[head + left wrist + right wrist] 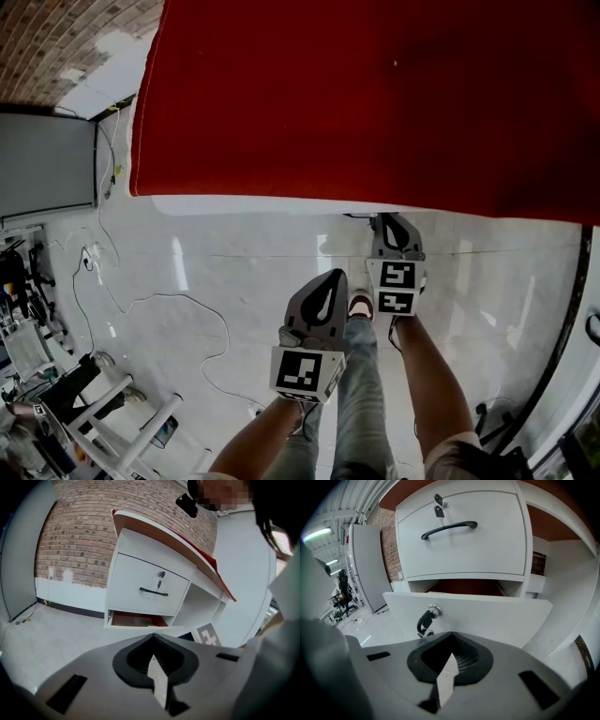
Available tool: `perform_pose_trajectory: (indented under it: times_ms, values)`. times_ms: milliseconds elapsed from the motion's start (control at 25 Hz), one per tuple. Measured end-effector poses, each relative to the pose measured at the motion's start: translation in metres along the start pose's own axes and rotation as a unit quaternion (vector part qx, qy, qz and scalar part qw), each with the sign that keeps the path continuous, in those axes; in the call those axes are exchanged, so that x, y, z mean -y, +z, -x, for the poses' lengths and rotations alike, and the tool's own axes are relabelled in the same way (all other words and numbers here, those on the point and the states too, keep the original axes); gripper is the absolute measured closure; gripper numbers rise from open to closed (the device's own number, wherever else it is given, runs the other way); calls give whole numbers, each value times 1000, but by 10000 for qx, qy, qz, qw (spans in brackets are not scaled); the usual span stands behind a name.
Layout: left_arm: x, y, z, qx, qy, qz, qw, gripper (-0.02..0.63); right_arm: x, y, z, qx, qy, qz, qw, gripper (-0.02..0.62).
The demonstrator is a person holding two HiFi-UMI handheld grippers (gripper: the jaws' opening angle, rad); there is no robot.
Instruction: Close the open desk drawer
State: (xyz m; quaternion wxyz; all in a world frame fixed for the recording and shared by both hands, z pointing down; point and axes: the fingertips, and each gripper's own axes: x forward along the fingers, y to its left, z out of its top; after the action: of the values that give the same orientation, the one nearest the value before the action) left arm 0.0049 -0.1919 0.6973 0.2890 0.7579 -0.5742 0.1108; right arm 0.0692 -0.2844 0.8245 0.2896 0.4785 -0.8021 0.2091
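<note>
The right tool, jaws together and empty, faces the open drawer; push squarely on its front, clear of the key. The left tool is likewise closed.

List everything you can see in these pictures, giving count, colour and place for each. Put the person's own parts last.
Desk: one, white with red top, before the wall.
Upper drawer: one, white with black handle, shut.
Lower drawer: one, white, open, under the upper drawer.
Keys: two sets, dark, one in each drawer lock.
Brick wall: one, reddish-brown, behind the desk.
Floor: white, glossy.
Cables: several, white, on the floor at left.
Left gripper: grey, jaws shut, empty.
Right gripper: grey, jaws shut, empty, near the lower drawer.
Jeans: blue, below the grippers.
</note>
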Motion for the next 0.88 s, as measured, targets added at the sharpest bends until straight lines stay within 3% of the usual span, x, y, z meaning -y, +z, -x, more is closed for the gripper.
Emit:
perform_pose_trajectory:
  times_ms: [560, 760, 880]
  values:
    - [-4, 7, -2, 1, 112, -48, 9999, 598, 4, 5, -5, 10, 17, -3, 10000, 597]
    - [-3, 4, -4, -51, 70, -83, 9999, 598, 7, 6, -10, -89, -29, -305, 9995, 597]
    - [-4, 2, -5, -96, 83, -110, 9999, 598, 7, 11, -17, -145, 41, -152, 9998, 597]
